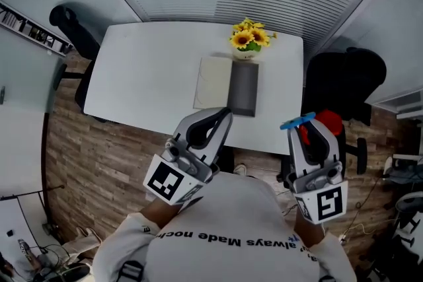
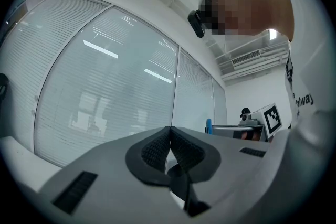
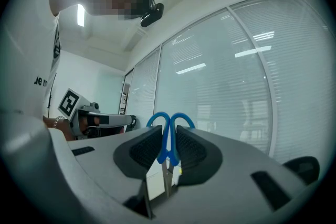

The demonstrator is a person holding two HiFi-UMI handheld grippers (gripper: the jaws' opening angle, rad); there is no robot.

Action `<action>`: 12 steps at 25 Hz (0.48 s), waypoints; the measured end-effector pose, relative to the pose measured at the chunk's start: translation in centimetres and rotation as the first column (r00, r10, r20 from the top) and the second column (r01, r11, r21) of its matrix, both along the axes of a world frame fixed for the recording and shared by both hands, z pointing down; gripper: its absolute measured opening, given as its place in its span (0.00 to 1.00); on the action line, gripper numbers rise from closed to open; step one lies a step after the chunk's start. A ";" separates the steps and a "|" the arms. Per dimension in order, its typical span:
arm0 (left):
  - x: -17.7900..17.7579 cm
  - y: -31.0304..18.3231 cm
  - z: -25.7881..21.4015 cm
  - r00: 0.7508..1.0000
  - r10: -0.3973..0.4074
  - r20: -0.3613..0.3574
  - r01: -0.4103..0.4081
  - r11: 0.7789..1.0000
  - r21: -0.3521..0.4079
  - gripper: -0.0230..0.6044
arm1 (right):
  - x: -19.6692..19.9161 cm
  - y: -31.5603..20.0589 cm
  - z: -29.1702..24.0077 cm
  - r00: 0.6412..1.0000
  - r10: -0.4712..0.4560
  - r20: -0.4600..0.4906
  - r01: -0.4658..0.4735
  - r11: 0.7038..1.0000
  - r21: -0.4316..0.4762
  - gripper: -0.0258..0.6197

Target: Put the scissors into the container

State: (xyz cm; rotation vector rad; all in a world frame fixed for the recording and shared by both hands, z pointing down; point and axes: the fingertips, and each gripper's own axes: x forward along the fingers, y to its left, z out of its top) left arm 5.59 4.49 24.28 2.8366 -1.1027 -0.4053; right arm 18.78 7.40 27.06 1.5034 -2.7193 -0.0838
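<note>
- While the right gripper is held above the person's torso, its jaws clamp the blue-handled metal scissors, handle loops pointing outward.
- Left gripper: jaws pressed together, nothing between them.
- Dark grey rectangular container: rests on the white table, near the yellow flowers, well apart from the scissors.

Three views: one overhead, two carried on the grippers.
The desk is seen from the head, steeply downward and from well off, with the left gripper and right gripper close below the lens. Each gripper view is aimed along its own jaws, upward at the blinded glass wall; the opposite gripper is caught in each.
</note>
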 end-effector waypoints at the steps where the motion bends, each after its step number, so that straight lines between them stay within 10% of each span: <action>1: -0.1 -0.6 -0.1 1.000 0.002 -0.003 -0.002 1.000 0.001 0.07 | -0.2 -0.6 0.0 1.000 -0.001 -0.001 0.001 1.000 -0.001 0.18; 12: -2.3 -6.6 -0.1 1.000 0.010 -0.016 -0.010 1.000 -0.008 0.07 | -2.8 -6.6 -0.7 1.000 -0.009 -0.015 0.009 1.000 0.002 0.18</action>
